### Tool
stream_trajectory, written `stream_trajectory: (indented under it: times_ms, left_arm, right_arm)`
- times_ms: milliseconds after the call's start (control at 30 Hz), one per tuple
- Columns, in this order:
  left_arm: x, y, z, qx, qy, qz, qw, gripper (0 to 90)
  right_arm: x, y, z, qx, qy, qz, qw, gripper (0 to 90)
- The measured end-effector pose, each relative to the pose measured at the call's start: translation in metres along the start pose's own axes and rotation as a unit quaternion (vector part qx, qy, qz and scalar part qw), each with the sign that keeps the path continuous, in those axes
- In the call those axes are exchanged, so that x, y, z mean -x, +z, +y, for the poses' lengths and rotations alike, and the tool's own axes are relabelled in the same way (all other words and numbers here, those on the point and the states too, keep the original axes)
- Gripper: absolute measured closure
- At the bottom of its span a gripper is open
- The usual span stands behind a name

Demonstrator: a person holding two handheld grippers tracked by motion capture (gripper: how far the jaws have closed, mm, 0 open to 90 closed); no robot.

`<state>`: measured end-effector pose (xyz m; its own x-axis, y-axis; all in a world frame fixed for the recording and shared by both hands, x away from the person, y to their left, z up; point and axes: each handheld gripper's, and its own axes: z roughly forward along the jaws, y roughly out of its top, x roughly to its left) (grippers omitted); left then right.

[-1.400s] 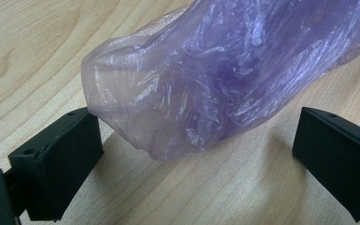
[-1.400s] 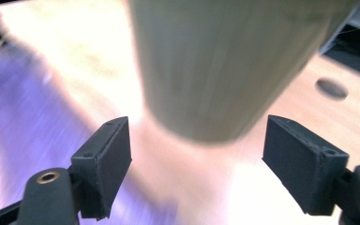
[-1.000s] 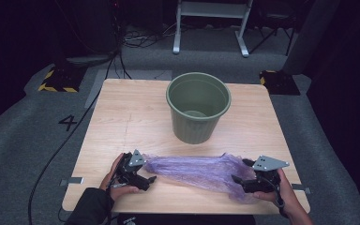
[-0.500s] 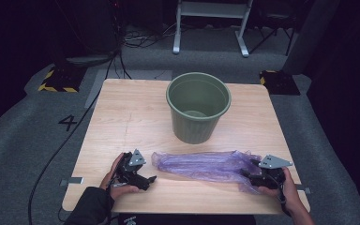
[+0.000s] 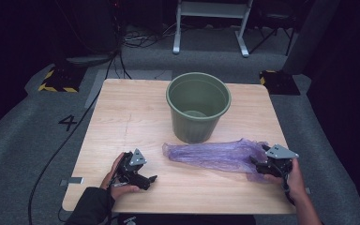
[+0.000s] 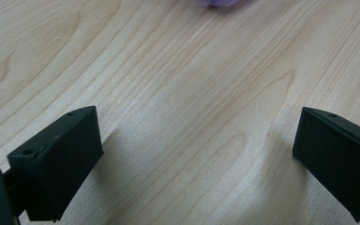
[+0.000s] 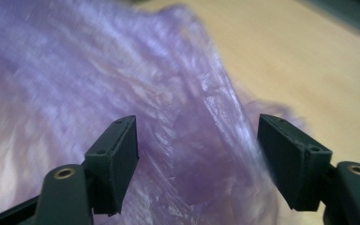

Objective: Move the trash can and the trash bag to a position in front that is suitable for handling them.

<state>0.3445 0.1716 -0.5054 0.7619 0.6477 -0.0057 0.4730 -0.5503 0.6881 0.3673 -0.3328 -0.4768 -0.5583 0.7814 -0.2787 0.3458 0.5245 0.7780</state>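
A crumpled purple plastic bag [image 5: 215, 154] lies flat on the wooden table [image 5: 122, 117], just in front of a green bucket [image 5: 198, 105] that stands upright. My right gripper [image 5: 257, 166] is at the bag's right end. In the right gripper view the bag's film [image 7: 168, 93] bulges between the jaws of the right gripper [image 7: 197, 159]; they have just been opening and do not press on it. My left gripper [image 5: 149, 182] rests on the table at the lower left, jaws wide apart. In the left gripper view there is bare wood between the jaws of the left gripper [image 6: 197, 154], with the bag's tip [image 6: 220, 2] farther off.
The bucket stands near the middle of the table, behind the bag. Grey carpet surrounds the table, with a cable [image 5: 56, 154] trailing at the left and a white metal frame [image 5: 211, 23] at the back.
The bag has slid to the right along with my right gripper, so its left end now lies apart from the left gripper. The left gripper has stayed put.
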Motion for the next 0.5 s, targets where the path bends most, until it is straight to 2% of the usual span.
stream_trajectory:
  times_ms: [67,133,167,200,233,267,333,400,500]
  left_arm:
    - [0.000,0.000,0.000,0.000,0.000,0.000,1.0000,1.1]
    - [0.000,0.000,0.000,0.000,0.000,0.000,1.0000,1.1]
    - [0.000,0.000,0.000,0.000,0.000,0.000,1.0000,1.1]
    - [0.000,0.000,0.000,0.000,0.000,0.000,1.0000,1.2]
    - [0.000,0.000,0.000,0.000,0.000,0.000,1.0000,1.1]
    - [0.000,0.001,0.001,0.000,-0.001,0.001,1.0000,1.1]
    - [0.000,0.001,0.001,0.001,0.000,0.000,1.0000,1.1]
    - [0.000,0.001,0.001,0.000,0.001,0.001,1.0000,1.1]
    - [0.000,0.002,0.003,-0.001,0.001,0.001,1.0000,1.1]
  right_arm:
    - [0.003,-0.002,0.005,0.009,-0.002,-0.021,0.9997,29.1]
    - [0.005,-0.002,0.008,0.004,0.000,-0.048,0.9989,28.3]
    - [0.005,-0.002,0.008,0.004,0.000,-0.048,0.9989,28.3]
    - [0.007,-0.007,0.012,0.003,0.021,-0.062,0.9979,25.6]
    - [0.008,-0.011,0.014,0.007,0.037,-0.067,0.9971,27.4]
    - [0.008,-0.016,0.017,0.013,0.050,-0.066,0.9965,27.9]
    - [0.007,-0.021,0.020,0.021,0.058,-0.065,0.9960,27.8]
    - [0.002,-0.031,0.027,0.039,0.066,-0.048,0.9959,27.7]
    - [-0.014,-0.038,0.038,0.067,0.066,-0.005,0.9956,26.7]
